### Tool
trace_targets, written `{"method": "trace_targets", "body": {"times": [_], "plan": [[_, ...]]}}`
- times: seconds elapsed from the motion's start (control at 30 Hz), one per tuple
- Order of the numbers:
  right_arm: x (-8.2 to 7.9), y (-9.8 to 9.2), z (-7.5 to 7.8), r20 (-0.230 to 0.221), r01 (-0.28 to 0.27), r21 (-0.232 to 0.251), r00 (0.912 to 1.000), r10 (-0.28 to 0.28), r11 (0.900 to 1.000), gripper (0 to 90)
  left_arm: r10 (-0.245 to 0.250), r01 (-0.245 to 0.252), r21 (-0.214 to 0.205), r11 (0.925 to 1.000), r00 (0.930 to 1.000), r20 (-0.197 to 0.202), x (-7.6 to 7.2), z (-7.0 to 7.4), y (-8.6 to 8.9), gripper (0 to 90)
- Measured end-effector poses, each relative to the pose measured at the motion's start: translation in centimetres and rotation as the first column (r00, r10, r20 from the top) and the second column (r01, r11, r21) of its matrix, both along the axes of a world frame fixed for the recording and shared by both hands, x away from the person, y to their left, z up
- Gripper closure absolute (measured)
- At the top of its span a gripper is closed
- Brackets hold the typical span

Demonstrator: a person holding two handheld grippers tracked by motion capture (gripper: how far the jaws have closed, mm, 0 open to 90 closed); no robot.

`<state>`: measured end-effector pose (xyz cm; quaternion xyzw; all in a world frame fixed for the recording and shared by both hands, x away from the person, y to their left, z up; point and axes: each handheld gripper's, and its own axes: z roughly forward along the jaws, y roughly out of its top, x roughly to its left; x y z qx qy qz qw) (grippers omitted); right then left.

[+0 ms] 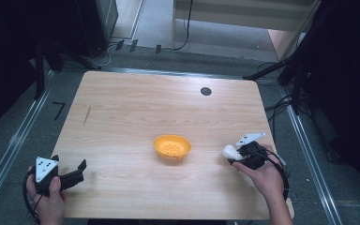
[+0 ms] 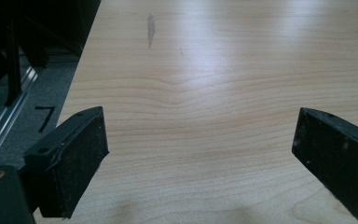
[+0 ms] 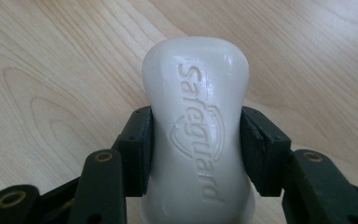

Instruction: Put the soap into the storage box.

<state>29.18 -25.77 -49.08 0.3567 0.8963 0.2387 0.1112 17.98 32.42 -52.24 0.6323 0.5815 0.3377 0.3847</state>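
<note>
soap (image 3: 196, 135): white bar, waisted in the middle, the word Safeguard and a shield pressed into its upper face
soap state: clamped at its narrow waist
soap pose: lengthwise, rounded end pointing away
soap place: over the table's right side, near the front edge

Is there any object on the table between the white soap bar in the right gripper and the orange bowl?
Nothing visible stands between them. The right gripper is shut on the soap bar, and from there to the orange bowl the high view shows bare table. The left gripper rests open, far on the bowl's other side.
</note>
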Motion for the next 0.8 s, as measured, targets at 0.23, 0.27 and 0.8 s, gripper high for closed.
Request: {"method": "trace_targets", "body": {"times": [0.23,0.27,0.8], "plan": [[0.5,1.2,0.8,0.011,-0.053,-0.002,0.9986,0.053,0.9986,50.4,0.001,-0.001,-0.002,1.0000,1.0000,-0.002,0.0,0.0,0.0,3.8],[0.6,1.4,0.9,0.010,-0.059,-0.004,0.9982,0.059,0.9983,50.4,0.001,-0.001,-0.002,1.0000,1.0000,-0.002,0.0,0.0,0.0,3.7],[2.0,5.1,2.1,0.027,-0.184,0.012,0.9827,0.183,0.9829,50.3,-0.001,0.001,0.001,1.0000,1.0000,-0.003,0.0,0.0,0.0,3.8]]}}
